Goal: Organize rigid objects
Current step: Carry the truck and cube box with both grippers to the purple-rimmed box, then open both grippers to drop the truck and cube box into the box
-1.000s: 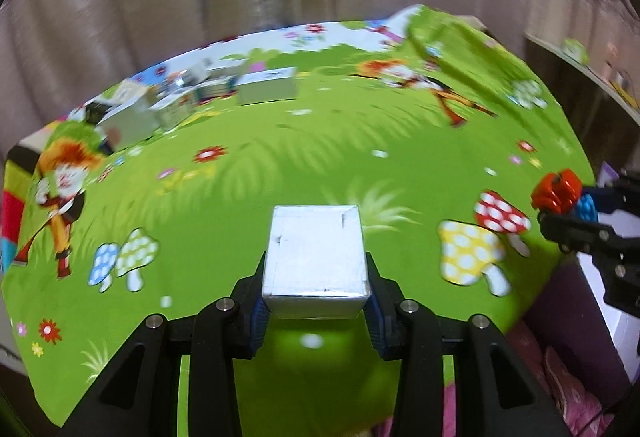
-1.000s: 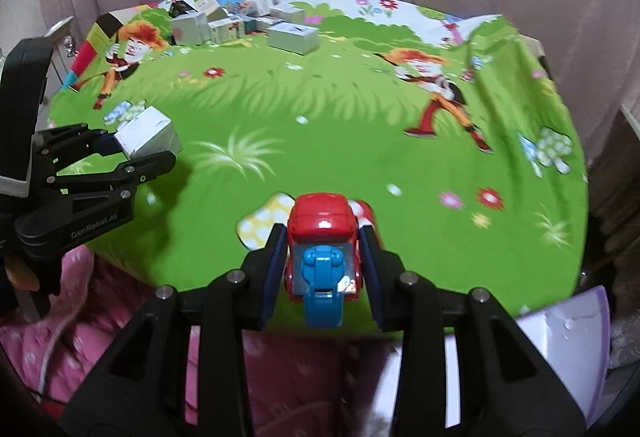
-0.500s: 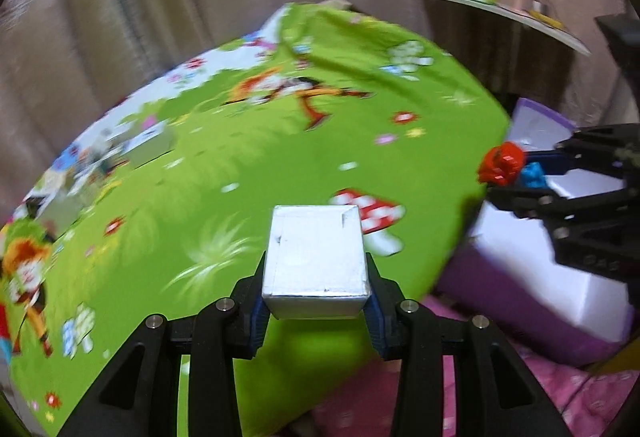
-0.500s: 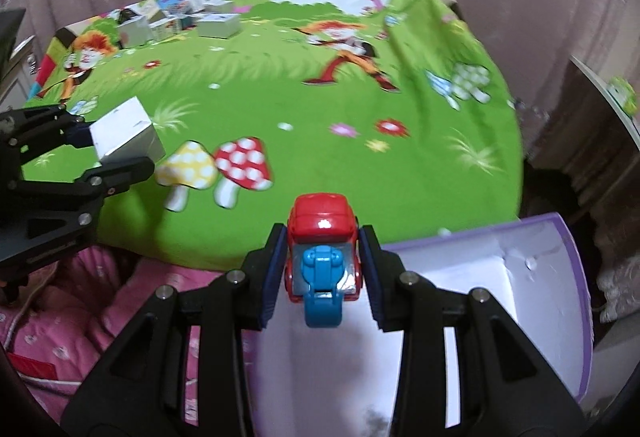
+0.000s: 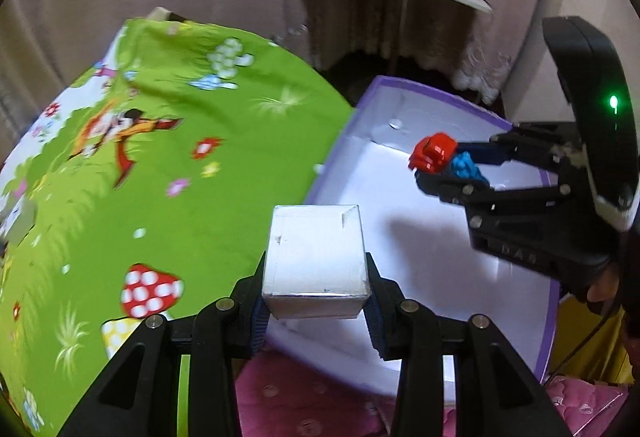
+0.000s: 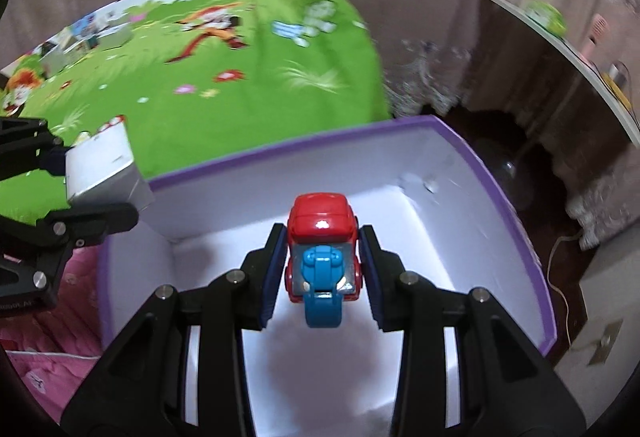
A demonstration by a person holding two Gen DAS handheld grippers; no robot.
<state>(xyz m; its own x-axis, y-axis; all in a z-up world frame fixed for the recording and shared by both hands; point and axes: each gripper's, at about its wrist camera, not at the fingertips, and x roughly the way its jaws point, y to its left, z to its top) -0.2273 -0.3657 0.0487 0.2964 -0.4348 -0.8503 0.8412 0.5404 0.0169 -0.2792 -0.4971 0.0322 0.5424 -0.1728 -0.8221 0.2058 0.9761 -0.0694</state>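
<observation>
Both tools had swung from the green surface [image 5: 168,173] to the purple-rimmed box [image 6: 500,197]: left tool [image 5: 316,301] clenched the silver block [image 5: 316,257], right tool [image 6: 322,269] the toy car [image 6: 322,233], ready for dropping.

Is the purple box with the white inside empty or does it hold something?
Empty: the purple box shows only bare white floor; the red and blue toy car hangs above it.

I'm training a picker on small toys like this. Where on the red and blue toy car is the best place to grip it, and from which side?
Grip the red and blue toy car across its flat flanks, coming in from its blue-capped end along its length. The right gripper holds it this way: pads flat on the parallel sides, rounded red roof left free. The curved roof and blue cap would likely slip.
</observation>
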